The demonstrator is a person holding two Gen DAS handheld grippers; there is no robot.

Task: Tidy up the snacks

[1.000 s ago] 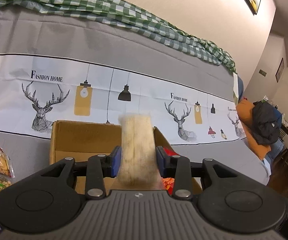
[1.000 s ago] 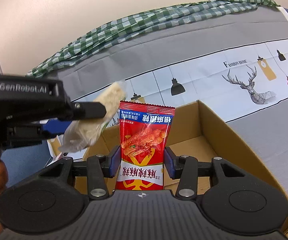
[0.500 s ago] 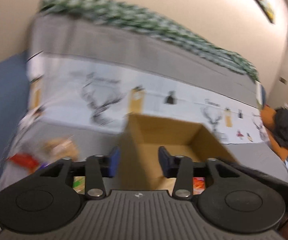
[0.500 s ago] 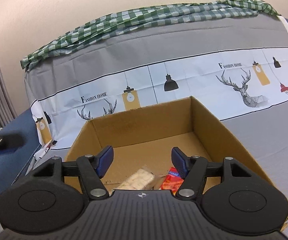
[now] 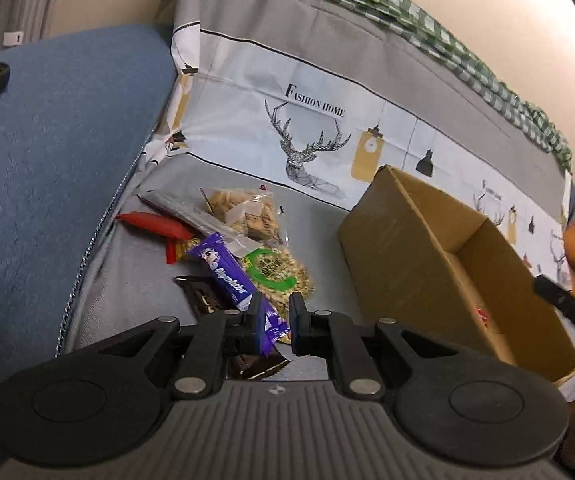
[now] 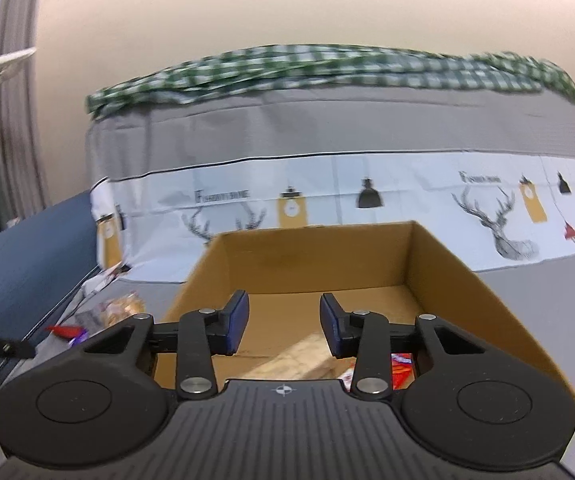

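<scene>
My left gripper (image 5: 276, 322) is low over a pile of snacks on the grey sofa seat. Its jaws are closing, and the near end of a purple snack bar (image 5: 223, 268) fills the narrow gap between the pads. An open cardboard box (image 5: 399, 248) stands to the right of the pile. My right gripper (image 6: 283, 324) hovers over the near edge of the box (image 6: 439, 264), jaws apart but closing, nothing between them. Inside the box lie a beige cracker packet (image 6: 299, 356) and a red packet (image 6: 401, 364).
The pile holds a clear bag of crackers (image 5: 243, 208), a green-labelled bag (image 5: 275, 272), a red packet (image 5: 155, 224) and a dark wrapper (image 5: 203, 296). A blue sofa arm (image 5: 47, 160) rises on the left. The printed backrest (image 5: 327, 120) runs behind.
The left gripper let the beige packet go over the box, swung left and down to the pile and narrowed on the purple bar. The right gripper dropped the red packet into the box.
</scene>
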